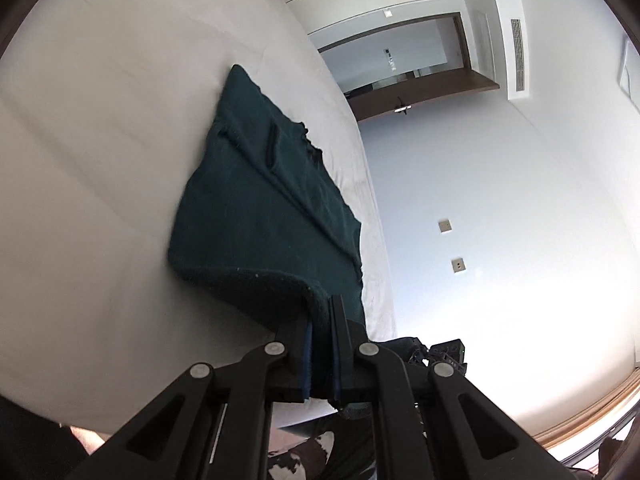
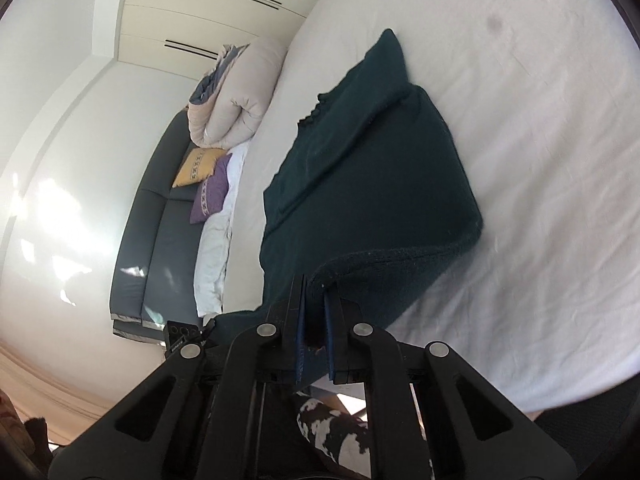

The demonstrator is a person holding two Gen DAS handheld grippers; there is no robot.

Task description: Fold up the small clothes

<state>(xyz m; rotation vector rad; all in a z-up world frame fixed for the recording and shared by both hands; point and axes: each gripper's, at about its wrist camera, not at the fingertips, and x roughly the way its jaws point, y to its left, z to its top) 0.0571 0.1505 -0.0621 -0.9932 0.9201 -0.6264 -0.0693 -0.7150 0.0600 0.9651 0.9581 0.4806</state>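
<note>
A dark green knitted garment (image 1: 256, 208) lies on the white bed sheet (image 1: 100, 160), partly folded, its near hem lifted off the sheet. My left gripper (image 1: 320, 312) is shut on one near corner of the hem. In the right wrist view the same garment (image 2: 372, 184) stretches away over the sheet (image 2: 540, 160), and my right gripper (image 2: 314, 296) is shut on the other near corner. Both views are rolled sideways. The garment's far end rests on the bed.
A rolled beige duvet (image 2: 236, 96) lies at the head of the bed. A dark sofa (image 2: 160, 240) with a yellow cushion (image 2: 198, 166) and a purple cushion (image 2: 212, 194) stands beside the bed. A wall with sockets (image 1: 458, 266) and a doorway (image 1: 400, 64) lie beyond.
</note>
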